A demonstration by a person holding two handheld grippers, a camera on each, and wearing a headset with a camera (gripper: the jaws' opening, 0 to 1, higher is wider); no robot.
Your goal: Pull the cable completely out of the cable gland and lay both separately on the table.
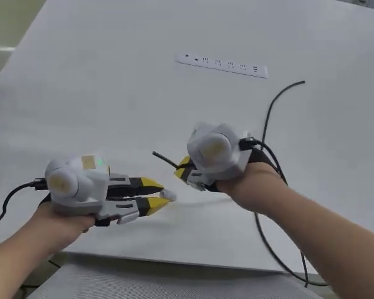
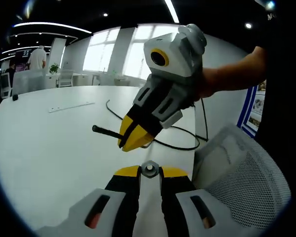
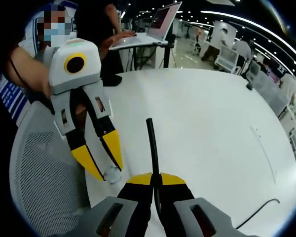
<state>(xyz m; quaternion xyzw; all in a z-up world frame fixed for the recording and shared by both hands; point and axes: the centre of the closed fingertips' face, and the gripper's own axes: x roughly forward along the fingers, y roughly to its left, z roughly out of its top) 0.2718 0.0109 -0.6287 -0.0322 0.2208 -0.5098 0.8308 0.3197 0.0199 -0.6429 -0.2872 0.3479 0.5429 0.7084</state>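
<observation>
The small pale cable gland (image 1: pixel 169 195) is pinched between the yellow tips of my left gripper (image 1: pixel 160 194), held just above the white table near its front edge. In the left gripper view the gland (image 2: pixel 149 169) sits between that gripper's tips (image 2: pixel 149 173). My right gripper (image 1: pixel 184 169) is shut on the black cable (image 1: pixel 269 115). A short free end (image 1: pixel 164 159) pokes out past its tips, apart from the gland. The right gripper view shows the cable (image 3: pixel 151 143) rising from its shut jaws (image 3: pixel 156 178), with the gland (image 3: pixel 112 175) to the left.
A white power strip (image 1: pixel 222 65) lies far back on the table (image 1: pixel 112 93). The cable's far end (image 1: pixel 299 83) rests at the back right, and its slack hangs over the front edge. A mesh chair (image 2: pixel 237 173) stands in front of the table.
</observation>
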